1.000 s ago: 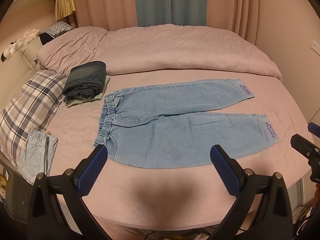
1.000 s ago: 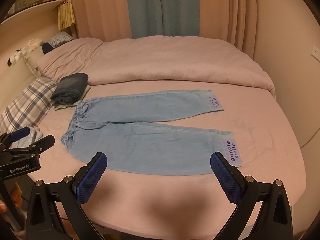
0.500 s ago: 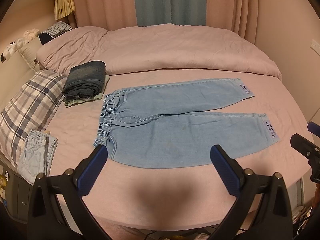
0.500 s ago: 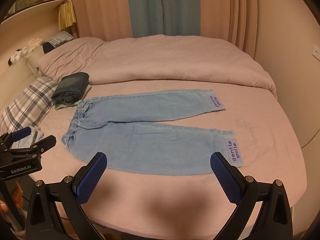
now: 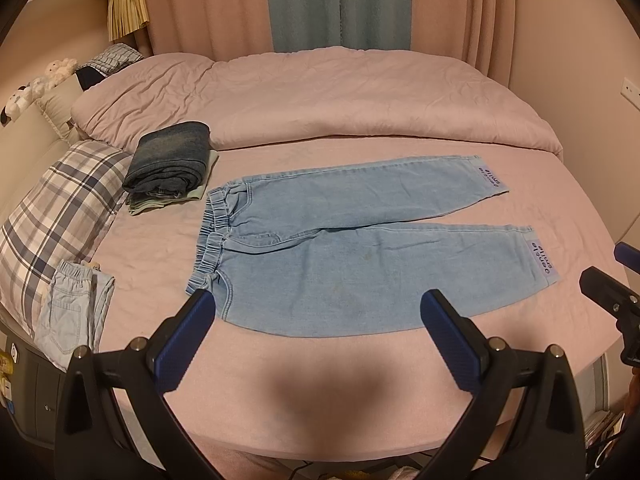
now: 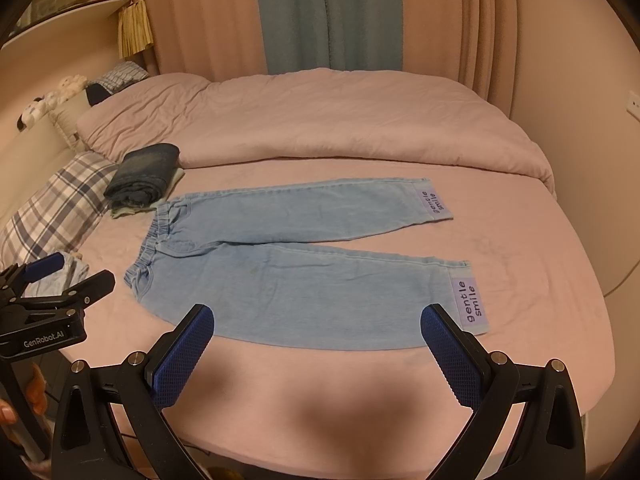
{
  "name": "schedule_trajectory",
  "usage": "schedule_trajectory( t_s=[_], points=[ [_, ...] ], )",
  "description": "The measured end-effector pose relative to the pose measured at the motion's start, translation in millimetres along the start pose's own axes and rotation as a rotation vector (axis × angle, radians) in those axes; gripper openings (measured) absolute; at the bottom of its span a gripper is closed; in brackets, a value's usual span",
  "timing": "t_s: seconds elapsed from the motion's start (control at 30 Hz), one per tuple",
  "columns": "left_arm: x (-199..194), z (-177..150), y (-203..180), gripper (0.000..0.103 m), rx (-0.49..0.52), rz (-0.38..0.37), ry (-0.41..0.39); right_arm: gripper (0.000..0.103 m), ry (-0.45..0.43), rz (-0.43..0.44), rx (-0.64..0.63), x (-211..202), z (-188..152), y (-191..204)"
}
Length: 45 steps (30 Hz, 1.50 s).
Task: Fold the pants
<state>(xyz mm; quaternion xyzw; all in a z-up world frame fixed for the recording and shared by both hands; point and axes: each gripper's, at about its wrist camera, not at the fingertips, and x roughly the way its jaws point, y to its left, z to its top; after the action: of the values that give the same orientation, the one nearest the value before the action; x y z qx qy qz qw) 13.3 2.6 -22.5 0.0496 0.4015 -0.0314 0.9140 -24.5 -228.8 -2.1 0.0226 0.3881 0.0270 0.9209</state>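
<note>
Light blue denim pants (image 5: 352, 248) (image 6: 304, 264) lie flat on the pink bed, waistband to the left, both legs spread toward the right, lilac "gentle smile" cuffs (image 6: 470, 298) at the ends. My left gripper (image 5: 318, 304) hovers open above the near edge of the bed, just short of the lower leg. My right gripper (image 6: 316, 320) is open too, in front of the same leg's hem side. Each gripper shows at the rim of the other's view: the right one (image 5: 612, 288), the left one (image 6: 60, 276). Nothing sits between either pair of fingers.
A folded dark denim stack (image 5: 170, 162) rests on a pale green garment left of the waistband. A plaid pillow (image 5: 56, 208) and another light denim garment (image 5: 72, 308) lie at the bed's left edge. A pink duvet (image 5: 320, 100) fills the back. Curtains hang behind.
Both views have shifted only slightly; the pants lie as before and both grippers stay open.
</note>
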Motion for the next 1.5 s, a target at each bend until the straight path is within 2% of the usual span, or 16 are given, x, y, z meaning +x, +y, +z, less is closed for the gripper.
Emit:
schedule_trajectory(
  t_s=[0.53,0.63,0.7,0.77,0.87,0.97,1.1,1.2,1.27,1.43,1.5],
  points=[
    [12,-1,-2,0.103,-0.009,-0.015,0.012,0.103,0.022,0.014,0.003,10,0,0],
    [24,-3,4,0.103,-0.035,-0.054,0.007,0.103,0.04,0.026,0.003,21,-2,0],
    [40,-5,14,0.103,-0.088,-0.116,0.015,0.103,0.028,0.057,-0.027,31,-6,4],
    [64,-12,29,0.103,-0.16,-0.206,0.057,0.103,-0.005,0.076,-0.094,40,-12,13],
    [105,-37,61,0.102,-0.308,-0.311,0.114,0.103,-0.017,0.013,-0.291,70,-36,42],
    [129,-66,92,0.102,-0.452,-0.352,0.131,0.103,-0.049,-0.06,-0.503,103,-71,73],
    [154,-107,138,0.102,-0.67,-0.351,0.119,0.102,-0.094,-0.046,-0.75,140,-122,112],
    [177,-122,158,0.102,-0.788,-0.335,0.155,0.093,-0.119,-0.058,-0.858,160,-140,129],
    [187,-122,161,0.102,-0.821,-0.349,0.166,0.085,-0.116,-0.059,-0.903,174,-146,137],
    [208,-107,160,0.102,-0.79,-0.303,0.153,0.081,-0.148,-0.081,-0.954,202,-141,147],
    [217,-100,163,0.101,-0.785,-0.27,0.139,0.074,-0.167,-0.067,-0.935,208,-137,151]
  ],
)
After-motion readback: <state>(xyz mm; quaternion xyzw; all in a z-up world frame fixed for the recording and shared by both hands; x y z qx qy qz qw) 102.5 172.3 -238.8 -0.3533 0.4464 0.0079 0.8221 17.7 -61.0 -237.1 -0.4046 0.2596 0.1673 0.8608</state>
